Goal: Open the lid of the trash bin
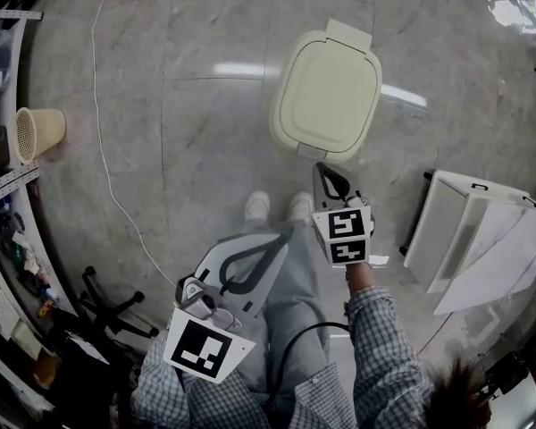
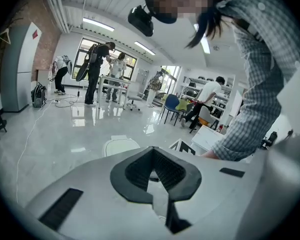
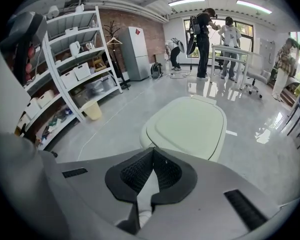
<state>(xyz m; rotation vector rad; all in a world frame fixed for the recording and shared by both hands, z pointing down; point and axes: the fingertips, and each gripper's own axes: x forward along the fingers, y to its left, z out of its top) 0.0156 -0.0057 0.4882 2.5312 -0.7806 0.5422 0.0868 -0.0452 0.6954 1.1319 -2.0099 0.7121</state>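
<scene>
Cream trash bin (image 1: 326,92) stands on the grey polished floor (image 1: 188,132), directly ahead of the person's white shoes (image 1: 257,206). Its lid (image 1: 330,88) lies flat and closed, with the hinge tab on the far side.

Right gripper (image 1: 322,168) is held out forward, tips just beside the near edge of the bin; cannot tell whether they touch. In the right gripper view the jaws of this gripper (image 3: 152,151) are pressed together at the tips with nothing between them. The bin (image 3: 187,126) fills the ground just beyond them.

Left gripper (image 1: 283,238) is held low and close to the body, over the legs and well back from the bin. In the left gripper view its jaws (image 2: 152,151) also meet at the tips, empty. The bin (image 2: 121,146) shows small beyond them.

Surroundings:
- A beige mesh wastebasket (image 1: 37,132) stands at the left by the shelving (image 3: 75,69).
- A thin white cable (image 1: 103,150) trails over the floor.
- An open white box (image 1: 473,235) sits to the right of the bin.
- Several people stand at a far surface (image 3: 230,49) near the windows.
</scene>
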